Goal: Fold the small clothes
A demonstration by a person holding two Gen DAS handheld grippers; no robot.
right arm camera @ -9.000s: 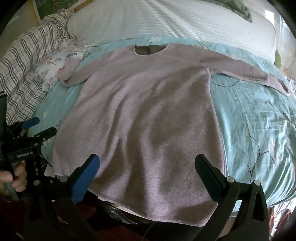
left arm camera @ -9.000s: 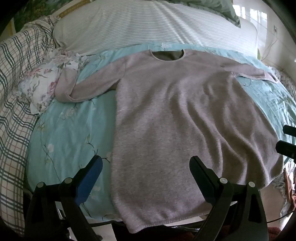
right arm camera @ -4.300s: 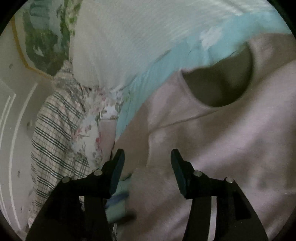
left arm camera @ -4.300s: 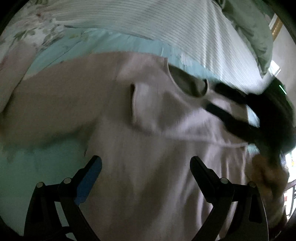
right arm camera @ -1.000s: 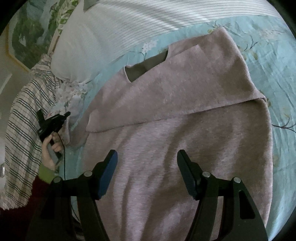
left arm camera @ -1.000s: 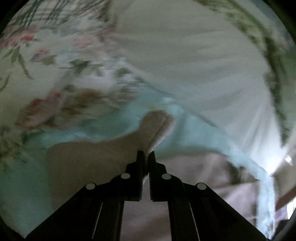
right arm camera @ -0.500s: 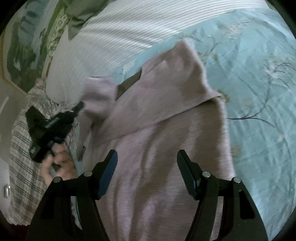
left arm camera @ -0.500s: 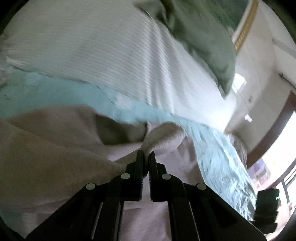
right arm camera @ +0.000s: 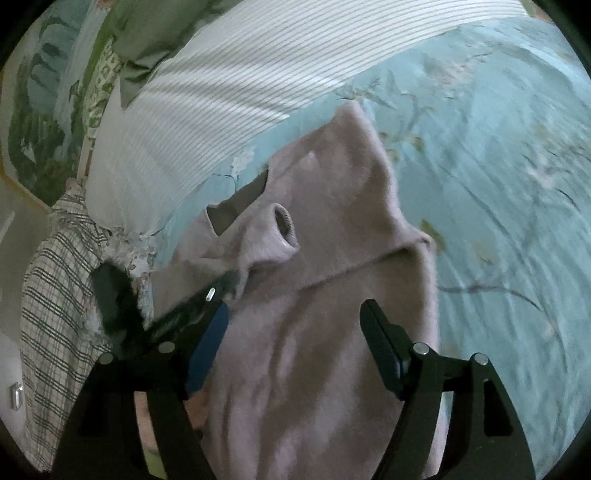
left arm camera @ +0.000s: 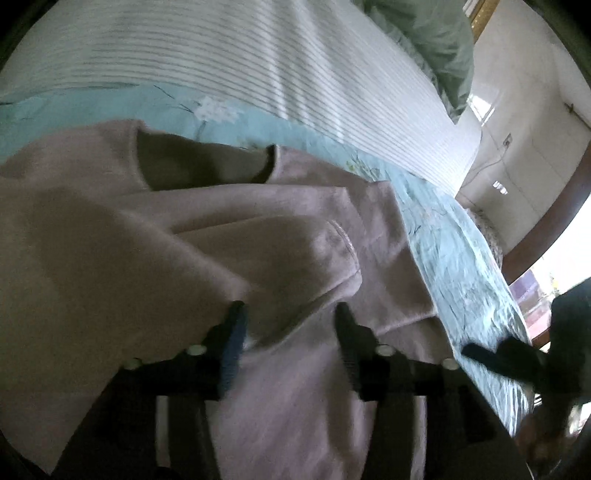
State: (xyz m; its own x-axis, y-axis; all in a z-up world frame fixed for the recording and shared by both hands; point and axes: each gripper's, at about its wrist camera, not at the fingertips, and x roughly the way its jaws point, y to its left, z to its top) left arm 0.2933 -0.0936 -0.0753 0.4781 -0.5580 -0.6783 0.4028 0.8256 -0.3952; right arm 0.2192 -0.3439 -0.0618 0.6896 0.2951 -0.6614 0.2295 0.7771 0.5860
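A mauve long-sleeved sweater [left arm camera: 314,387] lies on the teal floral bedspread [right arm camera: 498,184]. Both sleeves are folded in over its chest. In the left wrist view my left gripper [left arm camera: 290,321] is open just above the left sleeve, whose cuff [left arm camera: 343,243] lies beyond the fingertips. In the right wrist view the same cuff [right arm camera: 284,225] stands open like a tube near the neckline [right arm camera: 236,206], and the left gripper [right arm camera: 207,299] shows at the sweater's left side. My right gripper [right arm camera: 295,321] is open and empty above the sweater's body [right arm camera: 303,387].
A white striped pillow [right arm camera: 221,92] lies behind the sweater, with a green pillow [left arm camera: 424,33] behind it. A plaid blanket [right arm camera: 55,295] and floral cloth [right arm camera: 136,251] lie at the left. The right gripper [left arm camera: 517,358] shows at the bed's right edge in the left wrist view.
My left gripper carried the left sleeve cuff across onto the chest, then opened and let it go. My right gripper stayed open and shifted slightly.
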